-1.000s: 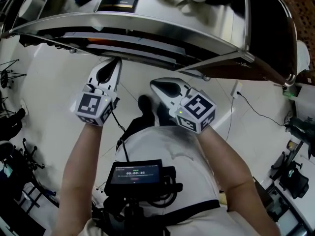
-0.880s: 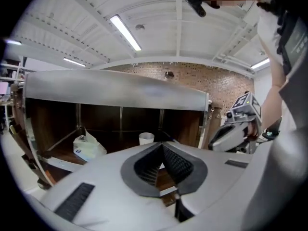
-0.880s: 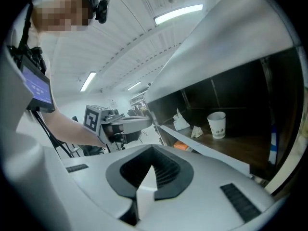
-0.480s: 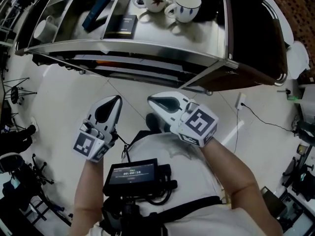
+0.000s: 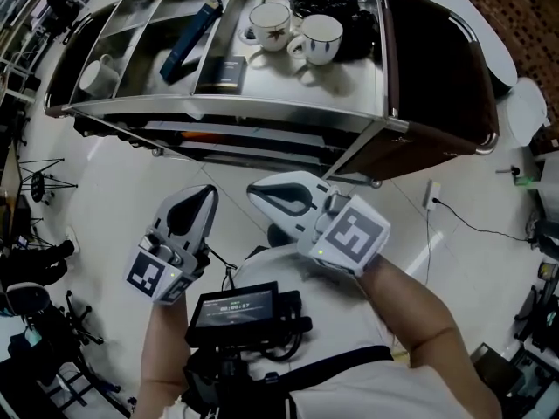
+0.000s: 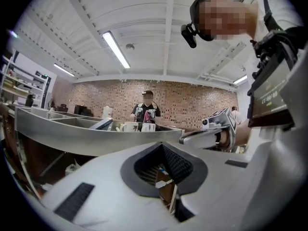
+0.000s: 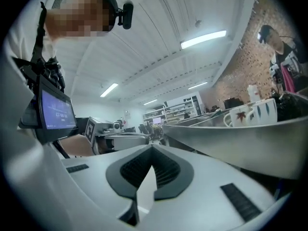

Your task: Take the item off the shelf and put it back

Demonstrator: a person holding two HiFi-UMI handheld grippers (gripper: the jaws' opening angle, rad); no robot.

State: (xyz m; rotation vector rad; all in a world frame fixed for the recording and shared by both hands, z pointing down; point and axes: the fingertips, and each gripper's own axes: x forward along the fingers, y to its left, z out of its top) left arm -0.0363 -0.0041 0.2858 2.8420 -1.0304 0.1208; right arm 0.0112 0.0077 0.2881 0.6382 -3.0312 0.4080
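The person holds both tools out in front of the chest, near the front edge of the big silver metal shelf (image 5: 262, 112). The left tongs (image 5: 207, 195) are squeezed tight together with nothing in them. The right tongs (image 5: 255, 192) are pressed together too and hold nothing. The two tips are near each other but do not touch. All the things sit on top of the shelf, well apart from the tongs. A white cup with a brown leaf (image 5: 269, 23) is just beside a white cup with dark stripes (image 5: 320, 37). A flat dark box (image 5: 222, 72) is near them. A long blue box (image 5: 190, 29) lies slantwise further left, and a plain white mug (image 5: 99, 77) sits far to the left. I cannot tell which one is the thing to take. A small black screen (image 5: 236, 308) hangs on the person's chest.
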